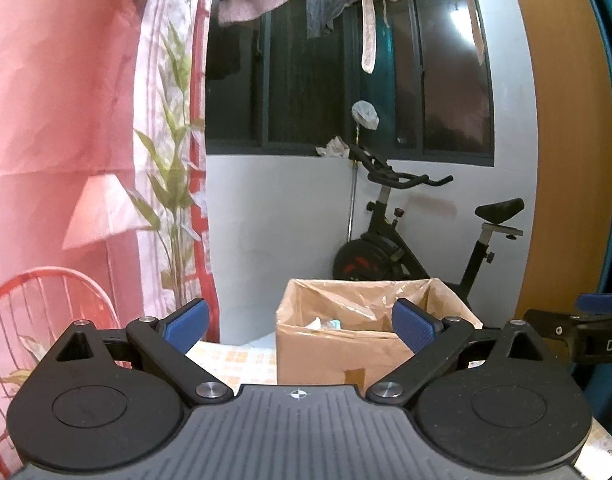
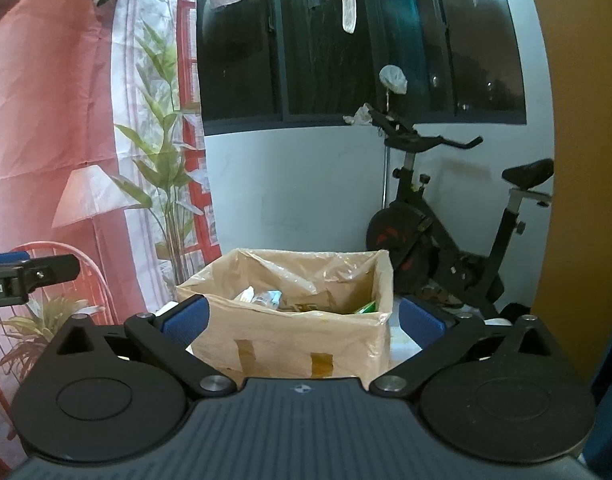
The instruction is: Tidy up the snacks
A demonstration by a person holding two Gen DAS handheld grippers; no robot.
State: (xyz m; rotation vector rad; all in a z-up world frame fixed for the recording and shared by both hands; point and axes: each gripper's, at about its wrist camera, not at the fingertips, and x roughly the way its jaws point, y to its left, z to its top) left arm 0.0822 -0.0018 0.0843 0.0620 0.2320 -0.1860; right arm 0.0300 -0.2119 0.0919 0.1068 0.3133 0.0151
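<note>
Cardboard box [image 1: 346, 344] stands at about 6 o'clock in the left wrist view, a little right of centre, on a table with a checked cloth [image 1: 233, 360]. The box is open at the top and lined with a thin plastic bag [image 1: 358, 300]; only a few pale packets show above its near wall. The left gripper [image 1: 301, 320] hangs in front of the box with its blue pads spread wide and nothing between them. At 3 o'clock the tip of the other gripper enters the picture. Behind, at about 2 o'clock, an exercise bike [image 1: 418, 240] stands under a dark window.

From the right wrist view the same box [image 2: 289, 340] is seen at 6 o'clock, and more of its inside shows. Several snacks [image 2: 265, 298] lie in it already: pale wrappers toward the left, and a green packet [image 2: 366, 307] against the right wall. The right gripper [image 2: 303, 320] is also spread apart and empty, one pad at each side of the box, not touching it. At 9 o'clock the left gripper's finger comes in.

I judge that part of the work is done, because some snacks are inside the box. No loose snack is visible on the table in these views, so I cannot tell how many are left. Both grippers are free to fetch the next one.
</note>
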